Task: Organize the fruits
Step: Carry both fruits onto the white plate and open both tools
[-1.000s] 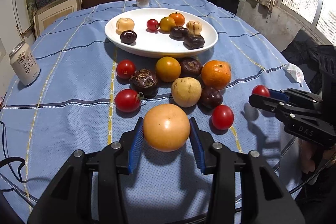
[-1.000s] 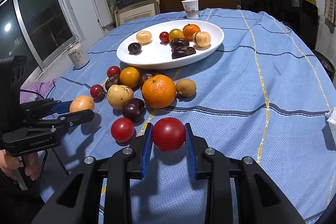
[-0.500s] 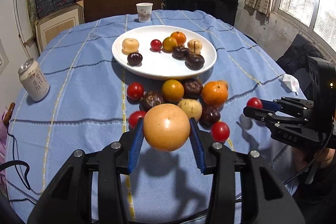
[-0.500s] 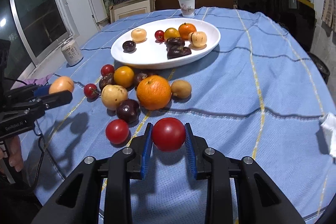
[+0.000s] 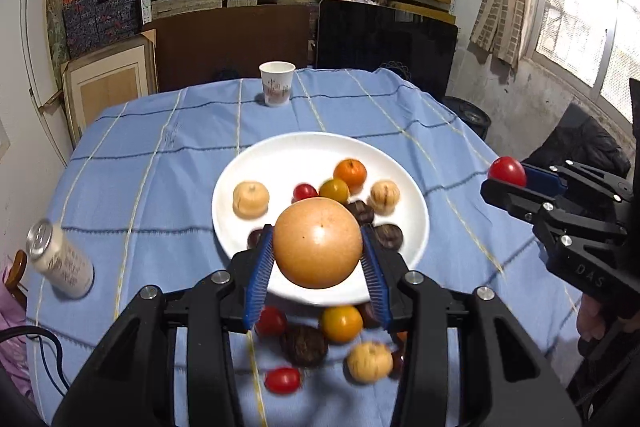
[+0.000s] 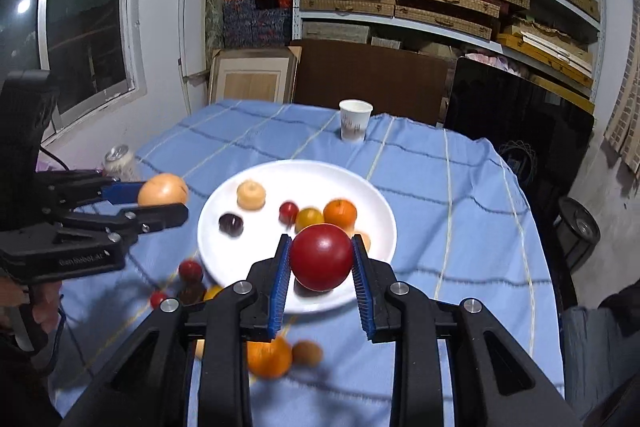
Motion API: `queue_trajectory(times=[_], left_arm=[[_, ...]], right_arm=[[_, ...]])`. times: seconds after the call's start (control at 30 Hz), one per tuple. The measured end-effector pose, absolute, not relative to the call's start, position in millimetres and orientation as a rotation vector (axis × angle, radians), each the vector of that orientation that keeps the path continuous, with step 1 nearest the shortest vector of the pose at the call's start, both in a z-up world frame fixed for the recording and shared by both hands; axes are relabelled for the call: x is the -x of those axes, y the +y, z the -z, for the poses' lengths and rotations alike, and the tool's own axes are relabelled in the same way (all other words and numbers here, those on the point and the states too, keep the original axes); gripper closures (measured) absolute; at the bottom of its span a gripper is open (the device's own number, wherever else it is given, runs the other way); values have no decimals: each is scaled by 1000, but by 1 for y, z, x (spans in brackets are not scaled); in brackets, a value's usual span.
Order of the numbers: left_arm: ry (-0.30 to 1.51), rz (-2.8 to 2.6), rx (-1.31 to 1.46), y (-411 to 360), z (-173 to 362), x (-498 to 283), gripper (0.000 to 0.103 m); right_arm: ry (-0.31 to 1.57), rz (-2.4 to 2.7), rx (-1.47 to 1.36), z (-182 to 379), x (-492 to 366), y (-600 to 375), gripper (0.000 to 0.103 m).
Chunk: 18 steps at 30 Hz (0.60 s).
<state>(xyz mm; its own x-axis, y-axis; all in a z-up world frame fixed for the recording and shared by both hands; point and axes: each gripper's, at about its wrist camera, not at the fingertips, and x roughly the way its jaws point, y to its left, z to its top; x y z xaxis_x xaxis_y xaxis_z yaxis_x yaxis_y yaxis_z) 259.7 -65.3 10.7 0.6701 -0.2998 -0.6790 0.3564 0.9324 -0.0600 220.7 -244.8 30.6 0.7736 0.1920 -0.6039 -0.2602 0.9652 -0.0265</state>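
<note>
Left hand-held gripper [image 5: 318, 259]: clamped on pale orange fruit [image 5: 318, 242]. Right hand-held gripper [image 6: 321, 267]: clamped on red tomato [image 6: 321, 255]. Both above white plate [image 5: 304, 151].

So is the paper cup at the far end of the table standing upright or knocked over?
Upright. The paper cup stands on its base on the blue tablecloth, open mouth up, in both views. Whether it holds anything cannot be told.
</note>
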Motion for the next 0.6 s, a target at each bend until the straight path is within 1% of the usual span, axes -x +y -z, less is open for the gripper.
queue_trajectory(times=[0.07,0.23,0.43,0.5,0.57,0.6], left_arm=[[776,369,-64,-69,-4,-282,61],[878,358,-67,-81,33,-336,61],[956,355,-61,-84,69,-368,61],[952,362,-51,-83,72,-371,54],[926,345,-54,-82,69,-370,36],[912,345,-43,-81,66,-368,34]], right_arm=[[666,-242,92,-23,-248,-243,73],[751,-255,68,8,-307,-233,73],[823,-297,58,38,-349,-228,72],[805,-286,67,40,-350,-228,56],[798,-283,69,39,-349,-227,54],[796,-283,61,38,-347,-229,54]])
